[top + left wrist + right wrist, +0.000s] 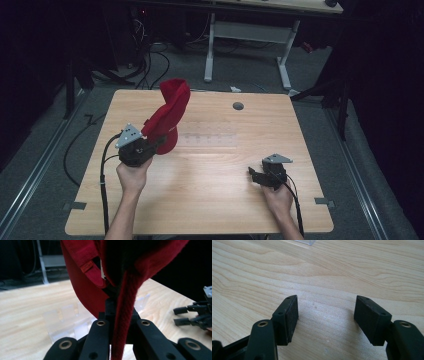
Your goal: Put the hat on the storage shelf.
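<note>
We hold the red cap (169, 112) clamped edge-on in our left gripper (159, 142), its crown rising above and beyond the jaws, off the wooden table (210, 200). A clear plastic rack (67, 320) lies just past those jaws. Our right gripper (325, 320) rests low, jaws wide apart over bare wood.

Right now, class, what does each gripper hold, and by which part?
The left gripper holds a red cap by its lower edge, jaws shut on the fabric. The right gripper holds nothing; its jaws are open.
</note>
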Motion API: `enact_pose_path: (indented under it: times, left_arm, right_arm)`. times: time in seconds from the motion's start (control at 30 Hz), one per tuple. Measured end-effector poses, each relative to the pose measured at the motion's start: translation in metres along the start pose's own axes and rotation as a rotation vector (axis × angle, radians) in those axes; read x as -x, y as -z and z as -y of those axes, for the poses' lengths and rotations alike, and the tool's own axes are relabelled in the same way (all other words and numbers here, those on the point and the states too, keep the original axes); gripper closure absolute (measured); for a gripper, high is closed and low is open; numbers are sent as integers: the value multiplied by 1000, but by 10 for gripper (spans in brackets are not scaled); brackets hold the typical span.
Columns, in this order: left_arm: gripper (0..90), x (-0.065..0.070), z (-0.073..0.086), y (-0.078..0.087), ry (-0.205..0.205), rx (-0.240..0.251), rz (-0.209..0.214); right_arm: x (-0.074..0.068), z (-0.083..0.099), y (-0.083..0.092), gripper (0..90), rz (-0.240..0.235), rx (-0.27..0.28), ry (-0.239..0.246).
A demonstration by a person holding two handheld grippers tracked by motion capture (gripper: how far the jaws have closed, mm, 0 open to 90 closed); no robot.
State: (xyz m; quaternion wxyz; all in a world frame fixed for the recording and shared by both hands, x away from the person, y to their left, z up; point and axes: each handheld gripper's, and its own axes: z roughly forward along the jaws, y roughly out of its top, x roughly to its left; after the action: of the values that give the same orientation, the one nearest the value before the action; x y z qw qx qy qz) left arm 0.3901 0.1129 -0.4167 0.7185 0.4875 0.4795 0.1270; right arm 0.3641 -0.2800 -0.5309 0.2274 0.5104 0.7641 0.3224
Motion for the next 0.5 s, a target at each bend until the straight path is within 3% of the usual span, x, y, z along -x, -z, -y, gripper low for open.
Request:
enact_pose_path:
  times: [0.27,0.5]
  left_arm:
    - [860,-9,-6,-9,-15,11,-27]
    - [860,-17,-12,-16,-4,27,-50]
  right_arm:
    - [0,0,0,364,1,-1,-2]
    - [0,0,0,364,1,0,0]
